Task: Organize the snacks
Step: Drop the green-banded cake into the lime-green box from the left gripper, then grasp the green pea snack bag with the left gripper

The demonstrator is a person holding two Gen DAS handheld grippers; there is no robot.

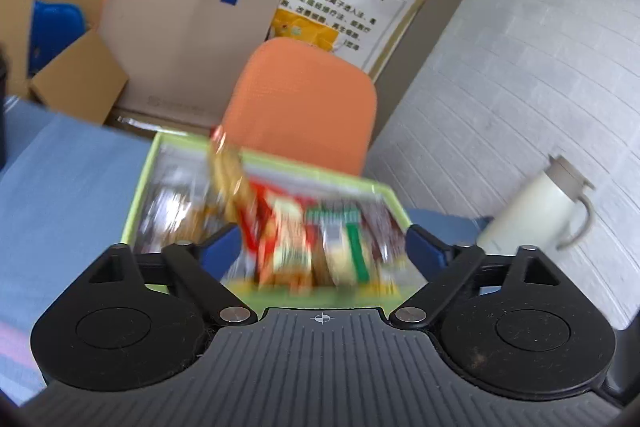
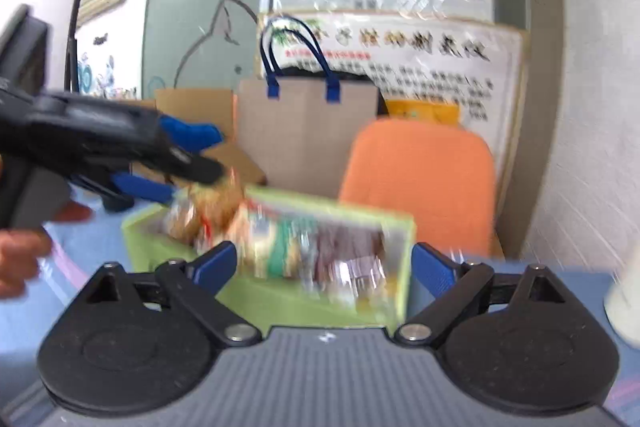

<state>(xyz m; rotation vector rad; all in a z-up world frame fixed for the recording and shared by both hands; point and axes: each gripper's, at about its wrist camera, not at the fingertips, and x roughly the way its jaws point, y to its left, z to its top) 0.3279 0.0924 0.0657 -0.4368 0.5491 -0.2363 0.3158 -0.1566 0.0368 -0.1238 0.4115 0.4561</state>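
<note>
**Kid:** Where are the snacks?

**Helper:** In the green box (image 1: 138,187) on the blue table (image 1: 72,179). They stand packed side by side, so each one fits. A tall yellow-brown packet (image 1: 226,183) sticks up at the back, and a red packet (image 1: 276,227) sits near the middle. They look smeary, so I can't read them.

**Kid:** What are the tongs doing?

**Helper:** The left gripper (image 1: 322,241) has its blue fingers spread wide. Nothing is pinched between them; the box just shows through the gap. The right gripper (image 2: 324,263) is spread wide too, with nothing in it. From the right side you can also see the left gripper up above the box's far corner, close to the tall packet.

**Kid:** Why are both wide apart?

**Helper:** I think their packets are already in the box, so there is nothing to pinch.

**Kid:** Why is the box there?

**Helper:** Probably so both hands can reach it. The orange chair (image 1: 304,107) stands behind it, and a white jug (image 1: 540,203) stands off to the side, out of the way.
</note>
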